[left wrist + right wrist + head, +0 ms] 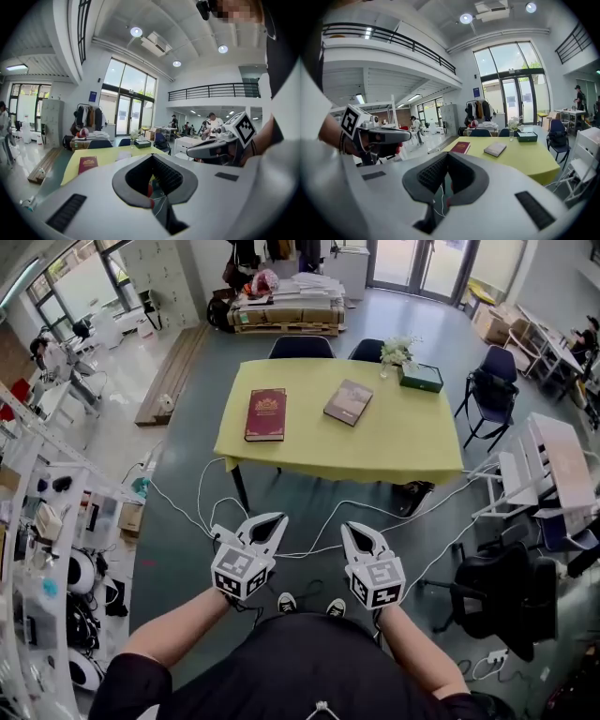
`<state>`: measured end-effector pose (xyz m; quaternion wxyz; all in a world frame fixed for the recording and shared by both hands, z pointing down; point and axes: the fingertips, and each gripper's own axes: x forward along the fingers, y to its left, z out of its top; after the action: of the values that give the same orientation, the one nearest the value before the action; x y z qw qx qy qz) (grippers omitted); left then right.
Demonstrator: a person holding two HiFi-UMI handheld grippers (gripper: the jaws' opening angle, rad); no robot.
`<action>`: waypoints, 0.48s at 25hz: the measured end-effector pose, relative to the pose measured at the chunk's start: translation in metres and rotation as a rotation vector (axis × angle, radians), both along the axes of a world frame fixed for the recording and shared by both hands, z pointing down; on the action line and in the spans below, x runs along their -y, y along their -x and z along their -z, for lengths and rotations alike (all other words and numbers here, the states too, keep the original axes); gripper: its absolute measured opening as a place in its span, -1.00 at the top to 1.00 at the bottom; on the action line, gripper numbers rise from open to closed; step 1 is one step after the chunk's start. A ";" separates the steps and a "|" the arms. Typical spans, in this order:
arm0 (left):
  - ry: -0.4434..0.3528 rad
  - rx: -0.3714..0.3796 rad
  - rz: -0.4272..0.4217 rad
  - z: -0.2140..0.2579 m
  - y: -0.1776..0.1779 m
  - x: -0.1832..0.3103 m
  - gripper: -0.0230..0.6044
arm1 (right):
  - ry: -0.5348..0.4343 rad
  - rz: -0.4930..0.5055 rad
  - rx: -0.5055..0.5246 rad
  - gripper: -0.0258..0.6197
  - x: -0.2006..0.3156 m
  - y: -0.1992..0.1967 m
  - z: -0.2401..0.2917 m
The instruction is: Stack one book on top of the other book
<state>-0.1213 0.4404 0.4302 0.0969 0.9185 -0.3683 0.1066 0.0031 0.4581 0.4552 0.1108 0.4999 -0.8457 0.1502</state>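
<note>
Well short of the desk (398,439), left claw (269,520) and right claw (357,528) clenched, empty; step in, open wide, lift grey book (349,402) squarely onto red book (266,414).

White left claw (269,519) and right claw (356,528) bear black-patterned marker cubes (240,575); black short-sleeved shirt (309,662).

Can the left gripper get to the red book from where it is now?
Probably not yet: the left gripper hangs short of the yellow table, floor between it and the red book. Nothing blocks the way; stepping closer should do.
</note>
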 end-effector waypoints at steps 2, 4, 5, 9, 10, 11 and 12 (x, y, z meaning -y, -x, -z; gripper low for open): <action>-0.015 0.022 -0.007 -0.006 0.003 0.006 0.90 | 0.011 0.005 0.002 0.88 0.001 0.003 -0.008; -0.033 0.024 0.029 -0.012 0.010 0.016 0.90 | 0.004 0.011 -0.017 0.88 0.009 0.006 -0.012; -0.033 0.016 0.055 -0.014 0.014 0.019 0.90 | 0.002 0.010 -0.021 0.88 0.014 0.006 -0.012; -0.024 -0.041 0.088 -0.023 0.015 0.018 0.90 | -0.010 0.008 -0.023 0.88 0.029 0.004 -0.003; -0.020 -0.052 0.097 -0.028 0.014 0.019 0.90 | -0.027 0.011 -0.028 0.88 0.034 0.003 -0.001; -0.013 -0.061 0.111 -0.033 0.013 0.020 0.90 | -0.041 0.010 -0.029 0.88 0.040 0.001 0.000; -0.004 -0.069 0.126 -0.036 0.013 0.023 0.90 | -0.047 0.001 -0.024 0.88 0.046 -0.001 -0.001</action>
<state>-0.1342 0.4177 0.4666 0.1141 0.8969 -0.4219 0.0680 0.0039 0.4123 0.4561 0.1090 0.5039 -0.8478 0.1241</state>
